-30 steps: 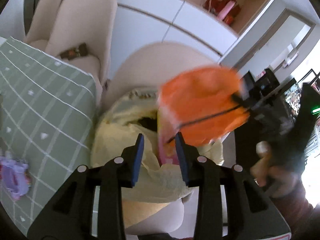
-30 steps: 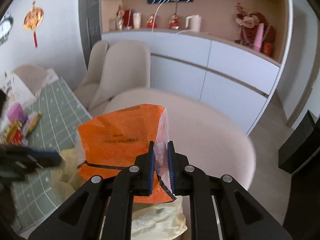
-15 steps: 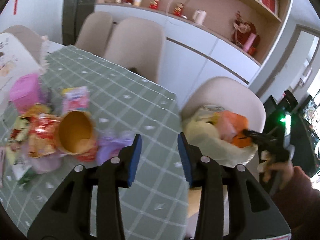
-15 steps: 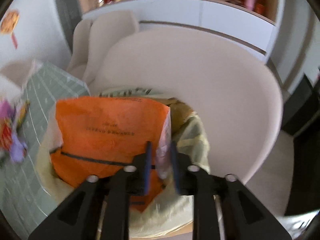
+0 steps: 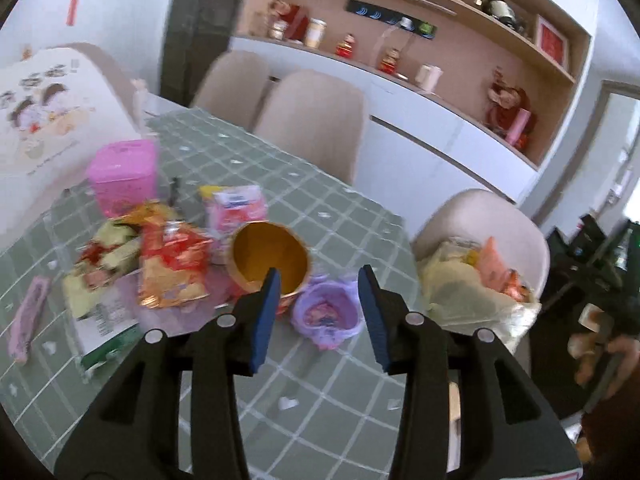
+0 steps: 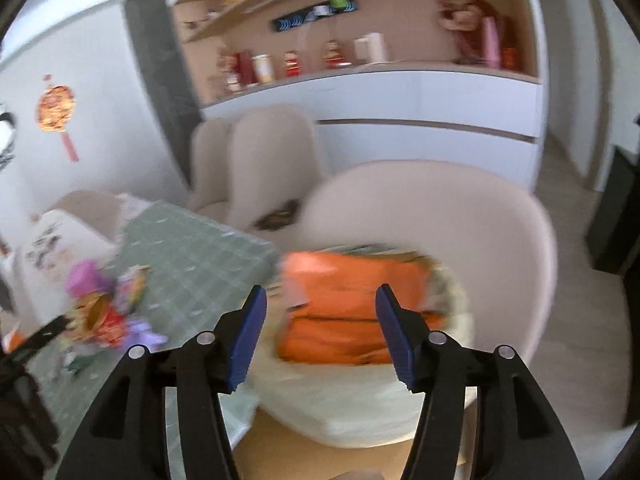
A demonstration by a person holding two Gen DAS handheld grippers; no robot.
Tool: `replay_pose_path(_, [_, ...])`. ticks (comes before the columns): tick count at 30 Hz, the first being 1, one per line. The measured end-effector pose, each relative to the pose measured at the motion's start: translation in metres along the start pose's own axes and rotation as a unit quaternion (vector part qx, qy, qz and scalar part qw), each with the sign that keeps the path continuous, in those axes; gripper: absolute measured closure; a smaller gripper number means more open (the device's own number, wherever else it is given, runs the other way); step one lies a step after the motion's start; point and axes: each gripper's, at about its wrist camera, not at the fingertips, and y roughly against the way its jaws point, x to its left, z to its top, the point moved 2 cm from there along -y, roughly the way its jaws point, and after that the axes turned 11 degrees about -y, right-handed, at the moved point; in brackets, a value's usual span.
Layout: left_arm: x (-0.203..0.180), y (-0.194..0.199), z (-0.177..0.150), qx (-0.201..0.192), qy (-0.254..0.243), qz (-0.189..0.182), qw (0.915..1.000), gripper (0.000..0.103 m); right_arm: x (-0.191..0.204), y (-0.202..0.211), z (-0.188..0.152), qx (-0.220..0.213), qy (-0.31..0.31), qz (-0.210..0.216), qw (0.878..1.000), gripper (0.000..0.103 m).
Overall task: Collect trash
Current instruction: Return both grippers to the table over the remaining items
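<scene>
We've got a table under a green checked cloth (image 5: pixel 328 216) with a beige chair (image 6: pixel 460 216) at its end, and on that chair seat a pale yellow trash bag (image 6: pixel 360 400) sits open as the collection point. The orange wrapper (image 6: pixel 352 300) now lies in the bag mouth, so we judge one drop-off step as just finished. The right gripper (image 6: pixel 318 336) sits above the bag with its jaws having just been opening; they now stand wide, nothing between them, wrapper clear of the pads. The rest of the trash is piled on the cloth: a pink box (image 5: pixel 122 176), red and gold foil wrappers (image 5: pixel 172 264), a pink-white packet (image 5: pixel 236 208), a gold-lined paper cup (image 5: pixel 270 258) on its side, and a crumpled purple wrapper (image 5: pixel 326 314) just beside the cup. The left gripper (image 5: pixel 316 312) points down at that pile, jaws having just been opening, about half spread and empty, the purple wrapper framed between the fingertips but not touched. Next step, in our view: pick up a pile item, likely the purple wrapper. That calls for lowering the left gripper, straddling the crumple without nudging the cup, then closing and carrying to the bag. The right view is motion-blurred, so small detail in the bag is unclear.
</scene>
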Motion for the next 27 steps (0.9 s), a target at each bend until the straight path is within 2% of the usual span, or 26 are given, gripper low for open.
replay_pose_path(3, [0.009,0.008,-0.016,-0.006,0.007,0.019,0.9998,0.064,0.033,0.007,-0.021,-0.006,0.033,0.028,0.999,0.049])
replay_pose_path(5, [0.017,0.013,-0.023,0.000,0.008,0.036,0.9993,0.064,0.050,0.007,-0.031,0.001,0.032,0.046,0.998,0.049])
replay_pose_path(8, [0.038,0.035,-0.027,-0.001,0.016,0.073,0.9972,0.064,0.086,-0.009,-0.053,0.059,0.050,0.091,0.993,0.049])
replay_pose_path(11, [0.066,0.069,-0.025,0.006,0.022,0.113,0.9933,0.064,0.115,-0.016,-0.071,0.067,0.087,0.103,0.989,0.049])
replay_pose_path(14, [0.089,0.095,-0.027,0.008,0.020,0.153,0.9881,0.062,0.137,-0.022,-0.086,0.069,0.087,0.129,0.985,0.049])
replay_pose_path(15, [0.104,0.106,-0.030,0.008,0.021,0.174,0.9845,0.059,0.145,-0.024,-0.089,0.068,0.089,0.132,0.985,0.049])
replay_pose_path(17, [0.125,0.115,-0.038,0.012,0.029,0.195,0.9804,0.059,0.163,-0.034,-0.100,0.076,0.094,0.136,0.983,0.049])
replay_pose_path(22, [0.174,0.099,-0.066,0.039,0.041,0.187,0.9808,0.059,0.194,-0.051,-0.125,0.112,0.115,0.137,0.978,0.049])
replay_pose_path(27, [0.214,0.061,-0.081,0.075,0.054,0.199,0.9756,0.059,0.208,-0.053,-0.141,0.098,0.152,0.113,0.977,0.049])
